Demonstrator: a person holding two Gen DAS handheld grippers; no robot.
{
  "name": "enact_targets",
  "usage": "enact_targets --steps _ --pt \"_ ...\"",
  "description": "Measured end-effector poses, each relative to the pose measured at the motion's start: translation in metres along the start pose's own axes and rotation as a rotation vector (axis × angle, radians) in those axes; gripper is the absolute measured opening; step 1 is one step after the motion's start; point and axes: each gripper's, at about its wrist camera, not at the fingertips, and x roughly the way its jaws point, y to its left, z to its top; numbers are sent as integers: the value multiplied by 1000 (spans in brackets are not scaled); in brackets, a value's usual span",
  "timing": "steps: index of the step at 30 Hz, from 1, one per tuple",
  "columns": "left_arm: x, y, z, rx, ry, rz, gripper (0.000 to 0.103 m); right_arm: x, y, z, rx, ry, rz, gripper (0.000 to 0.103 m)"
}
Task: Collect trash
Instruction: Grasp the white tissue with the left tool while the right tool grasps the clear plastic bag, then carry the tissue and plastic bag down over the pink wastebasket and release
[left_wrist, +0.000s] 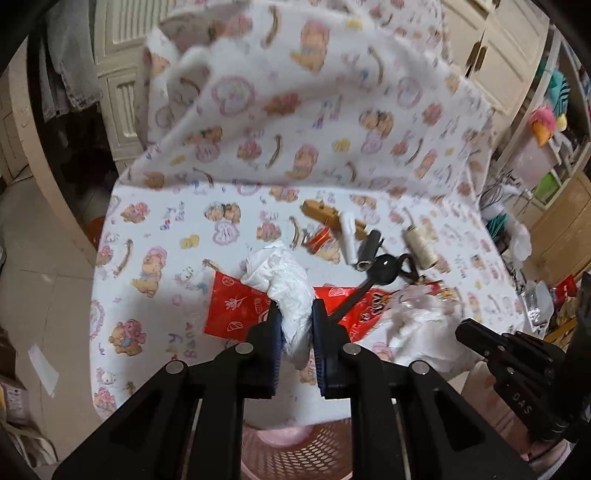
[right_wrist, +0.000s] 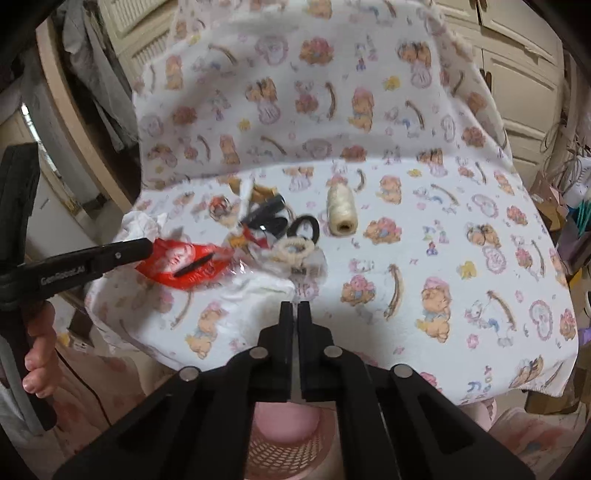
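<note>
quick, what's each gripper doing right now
left gripper: closed on the crumpled white tissue
right gripper: closed, nothing visibly held

White cloth (right_wrist: 424, 280) printed with bears and pink flowers; red wrapper (left_wrist: 232, 306); white crumpled tissue (left_wrist: 284, 284); cream thread spool (right_wrist: 341, 214); pink mesh basket (right_wrist: 288, 458).

We count two black grippers (left_wrist: 295, 325), one crumpled white tissue (left_wrist: 284, 284), one red wrapper (left_wrist: 236, 306), one spool of cream thread (right_wrist: 341, 214), one black hair tie (right_wrist: 304, 227), one cream scrunchie (right_wrist: 293, 251) and one pink mesh basket (left_wrist: 295, 454).
</note>
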Motion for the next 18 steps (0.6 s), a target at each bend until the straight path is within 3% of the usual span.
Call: enact_targets --steps 5,6,9,14,17,18 --pt "-9 5 -6 -12 -7 14 14 2 8 -5 -50 -3 -34 3" --pt "-9 6 -6 -13 -6 19 14 4 8 -5 -52 1 -35 8" --pt "-10 9 -7 -10 -11 30 14 12 10 -6 -66 5 -28 62" --pt "-11 10 -9 -15 -7 8 15 25 22 -7 -117 18 -48 60" --pt "-13 7 -10 1 -11 16 15 33 26 -8 -135 28 -89 40" --pt "-14 6 -10 8 -14 20 15 34 28 -8 -148 20 -111 29"
